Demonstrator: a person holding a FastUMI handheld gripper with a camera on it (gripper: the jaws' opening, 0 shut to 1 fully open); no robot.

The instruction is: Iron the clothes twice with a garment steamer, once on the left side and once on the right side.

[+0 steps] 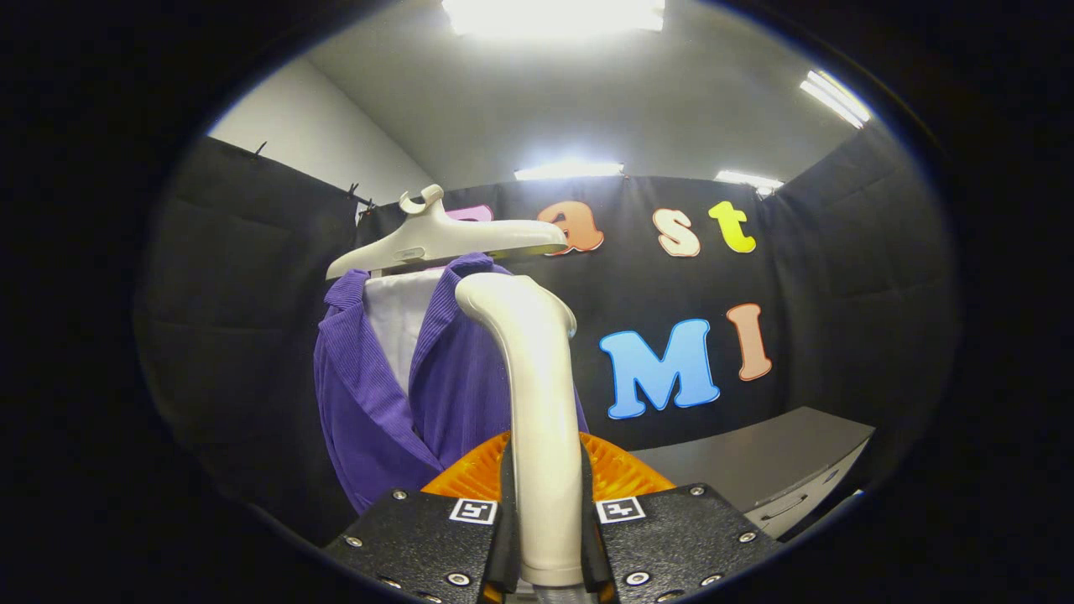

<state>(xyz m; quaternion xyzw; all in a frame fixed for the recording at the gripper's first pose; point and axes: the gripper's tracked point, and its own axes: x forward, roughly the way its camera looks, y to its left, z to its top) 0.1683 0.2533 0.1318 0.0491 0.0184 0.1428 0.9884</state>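
The gripper has both fingers squeezed tight on the garment steamer. The steamer is smooth and cream-white, a long handle that stands straight up between the fingers, then bends at the top. Its rounded head leans toward the purple jacket and seems to touch it, though that is hard to tell. The jacket is ribbed, with a white shirt inside. It hangs on a cream hanger just beyond the fingers. A grey cabinet sits off to the right.
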